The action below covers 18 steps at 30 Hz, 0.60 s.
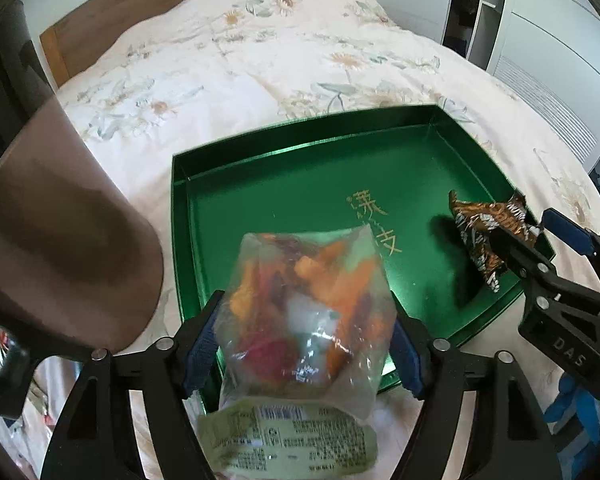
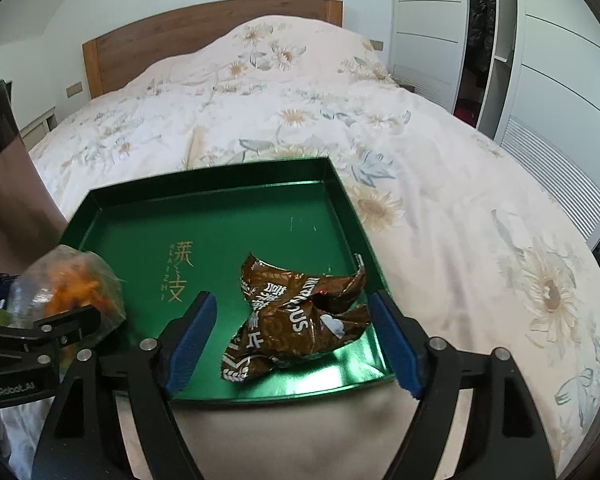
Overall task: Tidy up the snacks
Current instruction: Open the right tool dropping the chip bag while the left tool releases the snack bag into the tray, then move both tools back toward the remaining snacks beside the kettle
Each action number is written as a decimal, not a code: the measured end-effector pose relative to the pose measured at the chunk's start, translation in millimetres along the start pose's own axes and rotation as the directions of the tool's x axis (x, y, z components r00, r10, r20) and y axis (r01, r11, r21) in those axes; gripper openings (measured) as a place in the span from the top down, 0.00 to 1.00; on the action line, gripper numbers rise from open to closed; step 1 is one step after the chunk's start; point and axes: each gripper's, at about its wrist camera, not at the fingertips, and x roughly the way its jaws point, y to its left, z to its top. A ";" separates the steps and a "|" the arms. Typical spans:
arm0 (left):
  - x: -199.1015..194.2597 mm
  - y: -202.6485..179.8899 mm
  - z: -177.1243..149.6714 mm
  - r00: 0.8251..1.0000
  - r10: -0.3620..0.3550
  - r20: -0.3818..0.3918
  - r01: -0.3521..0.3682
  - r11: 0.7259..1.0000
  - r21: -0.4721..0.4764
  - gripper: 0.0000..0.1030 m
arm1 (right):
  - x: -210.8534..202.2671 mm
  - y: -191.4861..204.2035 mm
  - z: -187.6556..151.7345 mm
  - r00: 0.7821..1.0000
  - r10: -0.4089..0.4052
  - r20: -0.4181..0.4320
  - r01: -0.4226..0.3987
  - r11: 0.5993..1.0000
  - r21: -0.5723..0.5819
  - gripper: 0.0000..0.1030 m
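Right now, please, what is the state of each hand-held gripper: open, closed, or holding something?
Left hand-held gripper: closed on the clear snack bag.
Right hand-held gripper: open, holding nothing; the brown snack packet lies in the green tray.

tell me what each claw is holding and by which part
Left claw: the clear snack bag, gripped across its sides. Right claw: nothing; its jaws stand open around the brown packet.
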 end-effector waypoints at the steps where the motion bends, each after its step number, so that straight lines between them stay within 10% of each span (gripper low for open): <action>1: -3.6 -0.1 0.9 1.000 0.002 0.011 -0.002 1.000 -0.001 0.25 | -5.4 0.1 0.2 1.000 -0.002 0.006 0.002 1.000 0.000 0.00; 18: -72.6 -6.1 -31.3 0.994 0.037 0.107 -0.046 0.995 0.087 0.20 | -66.8 6.7 -15.5 0.998 0.021 0.053 -0.022 0.999 0.027 0.00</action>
